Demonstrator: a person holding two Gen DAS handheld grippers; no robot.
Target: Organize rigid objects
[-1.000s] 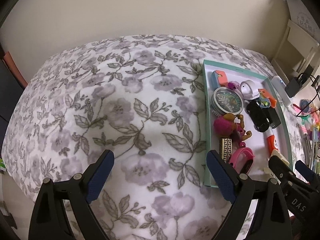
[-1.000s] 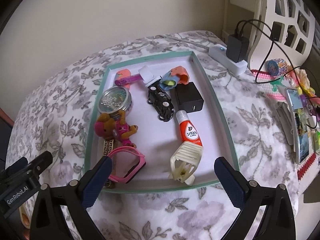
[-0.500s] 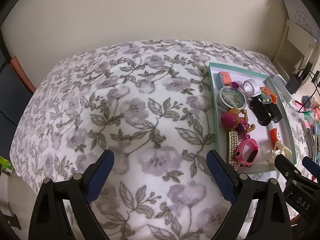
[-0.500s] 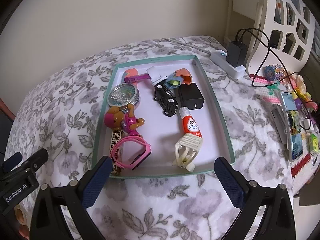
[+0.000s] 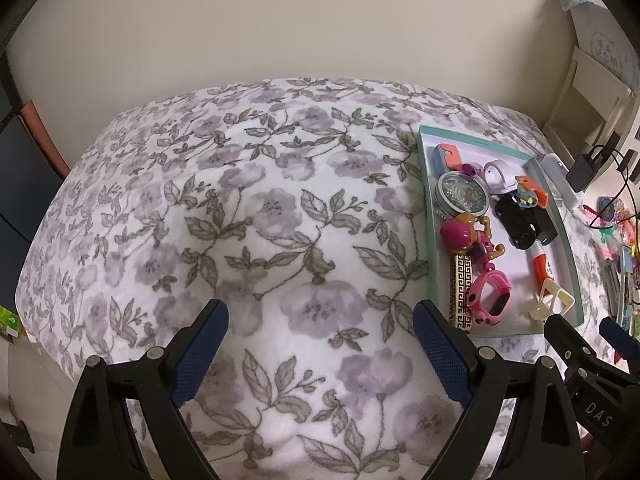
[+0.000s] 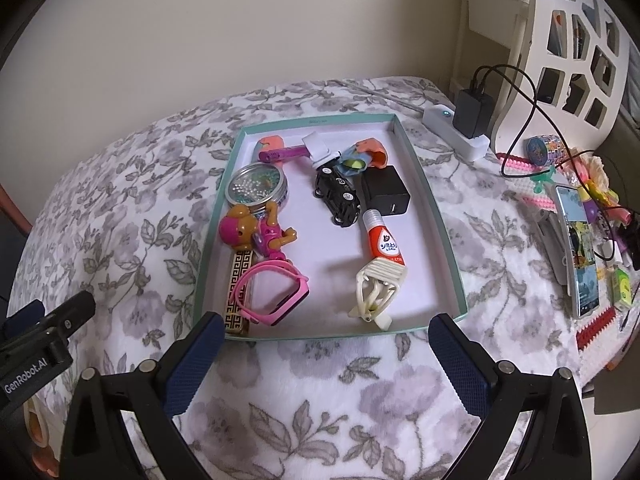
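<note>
**Tray is full, both grippers are empty**

A green tray is seen on a flowered blanket. Many small hard things have been put in it. A round tin is laid near the far left corner. A toy dog is laid just in front of the tin. A gold bar and a pink watch are found at the near left, and they touch. A black car is set in the middle, with a black charger just beside it. A red tube is laid in front of the charger. A cream clip is placed at the tube's near end.

The right gripper is held wide open. Nothing is held in it. It is kept just in front of the tray's near edge.

The left gripper is held wide open too. It is empty. It is kept over the bare blanket, left of the tray.

Most of the work looks done, since the tray is filled and no loose thing is seen on the blanket near it. More small things are seen far off to the right, by a phone. It cannot be told if those are meant to be sorted too. The things in the tray are not lined up, so some tidying may be left.
</note>
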